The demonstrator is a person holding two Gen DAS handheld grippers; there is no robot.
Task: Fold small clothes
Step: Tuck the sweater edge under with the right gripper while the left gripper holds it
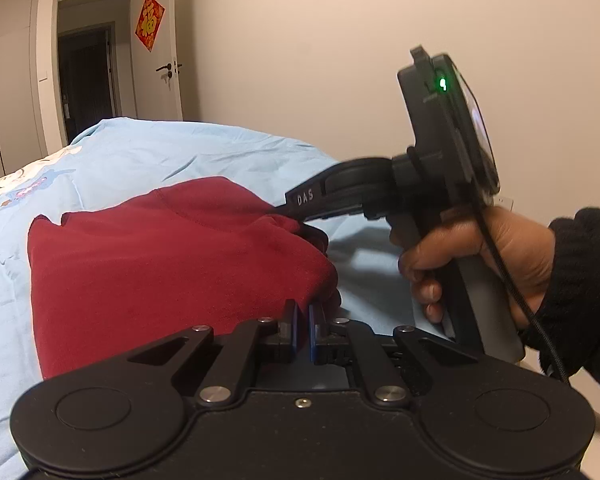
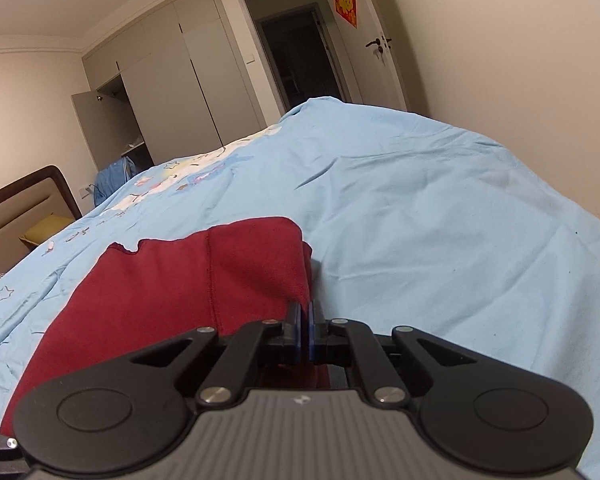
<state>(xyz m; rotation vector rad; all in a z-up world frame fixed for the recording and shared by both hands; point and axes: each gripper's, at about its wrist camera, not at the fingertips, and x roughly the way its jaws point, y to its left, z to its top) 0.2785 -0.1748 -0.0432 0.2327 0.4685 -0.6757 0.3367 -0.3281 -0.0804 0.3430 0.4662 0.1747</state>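
- Red garment [image 1: 172,264] lies on the bed, on the light blue sheet [image 1: 188,152], near the bed's edge closest to the person. Partly folded by the look of it: doubled layers along its right side, a seam line running across the top layer.
- Left tool [image 1: 303,316]: blue pads nearly together with the garment's near right edge bunched right at the tips. Reads as clamped on the cloth, though the pinch point itself is partly hidden by the fold.
- Right tool [image 2: 305,316]: jaws pulled in tight, and red cloth runs up to and under the pads in its own view. From the left wrist view its fingers go into the same right-hand edge, further along.
- Right hand [image 1: 476,264] wraps the grip handle, fingers curled around it, dark sleeve at the wrist.
- Why two grips on one edge: my guess is it keeps the edge straight so the layer carries over as a flat panel rather than sagging in the middle.
- Both tools sit low, close to the sheet. Likely keeps the lower layer from dragging along.
- Far left end of the garment is ragged and uneven; nothing pins it, so it could shift under a pull.
- Open wardrobe [image 2: 112,120] and doorway [image 2: 296,56] behind the bed, not involved.
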